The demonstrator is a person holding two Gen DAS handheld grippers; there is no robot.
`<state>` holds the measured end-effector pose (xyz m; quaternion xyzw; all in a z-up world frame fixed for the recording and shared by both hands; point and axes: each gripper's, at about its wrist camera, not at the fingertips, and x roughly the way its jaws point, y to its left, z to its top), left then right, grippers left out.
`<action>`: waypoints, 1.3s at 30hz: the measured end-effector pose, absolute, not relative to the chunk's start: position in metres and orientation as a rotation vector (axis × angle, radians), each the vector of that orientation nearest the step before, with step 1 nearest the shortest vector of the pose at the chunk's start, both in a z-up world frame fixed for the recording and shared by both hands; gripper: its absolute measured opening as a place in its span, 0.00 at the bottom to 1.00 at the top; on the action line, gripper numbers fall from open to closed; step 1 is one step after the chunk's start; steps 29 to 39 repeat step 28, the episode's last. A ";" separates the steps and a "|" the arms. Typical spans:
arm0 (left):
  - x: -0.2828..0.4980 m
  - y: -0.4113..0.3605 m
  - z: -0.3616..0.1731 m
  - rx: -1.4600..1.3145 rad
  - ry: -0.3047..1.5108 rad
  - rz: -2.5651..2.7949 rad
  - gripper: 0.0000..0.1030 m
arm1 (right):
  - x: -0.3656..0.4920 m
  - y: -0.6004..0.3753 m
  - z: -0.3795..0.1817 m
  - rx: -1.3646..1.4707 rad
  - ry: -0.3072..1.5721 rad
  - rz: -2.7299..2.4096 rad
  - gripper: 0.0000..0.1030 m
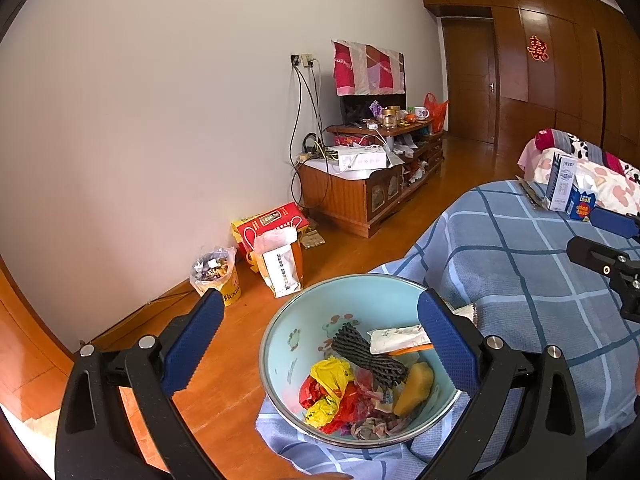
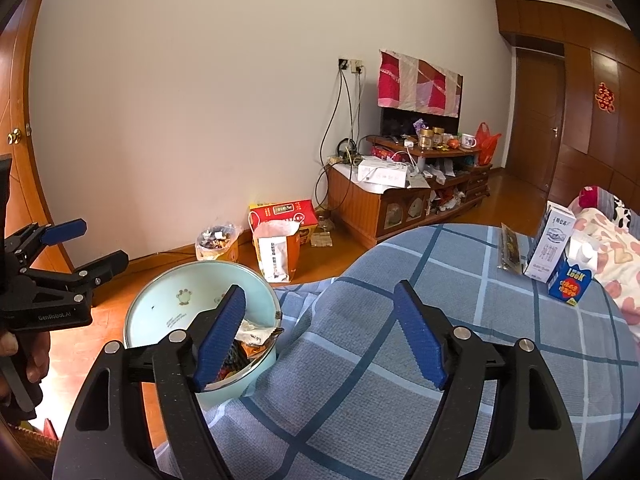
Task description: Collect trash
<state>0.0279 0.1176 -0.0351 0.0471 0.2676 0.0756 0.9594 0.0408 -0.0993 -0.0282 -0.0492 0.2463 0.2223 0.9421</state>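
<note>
A light blue bowl (image 1: 280, 360) stands on the blue plaid bedsheet (image 1: 520, 280) at the bed's edge. It holds crumpled yellow and red wrappers (image 1: 332, 384), a black foam net (image 1: 368, 356), a white wrapper (image 1: 400, 338) and an orange-yellow piece (image 1: 414, 388). My left gripper (image 1: 320, 296) is open above the bowl, with nothing between its pads. My right gripper (image 2: 320, 290) is open and empty over the sheet, just right of the bowl (image 2: 160, 312). Farther along the bed are a white milk carton (image 2: 550, 244), a blue box (image 2: 570, 284) and a dark wrapper (image 2: 510, 250).
On the wooden floor by the wall are a bag-lined yellow bin (image 1: 216, 272), a paper bag (image 1: 282, 264) and a red box (image 1: 272, 220). A cluttered wooden TV cabinet (image 1: 368, 192) stands behind. A floral quilt (image 2: 612, 248) lies at the far right.
</note>
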 end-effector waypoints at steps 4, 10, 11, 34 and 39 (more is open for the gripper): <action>0.026 0.114 -0.034 0.103 0.535 0.152 0.92 | 0.040 -0.099 -0.028 -0.101 0.502 0.452 0.74; 0.029 0.117 -0.035 0.094 0.551 0.149 0.92 | 0.040 -0.099 -0.029 -0.102 0.504 0.453 0.75; 0.029 0.117 -0.036 0.093 0.554 0.151 0.92 | 0.040 -0.099 -0.029 -0.103 0.505 0.453 0.75; 0.034 0.118 -0.045 0.074 0.589 0.126 0.92 | 0.103 -0.244 -0.064 0.008 0.705 0.140 0.80; 0.034 0.118 -0.045 0.074 0.589 0.126 0.92 | 0.103 -0.244 -0.064 0.008 0.705 0.140 0.80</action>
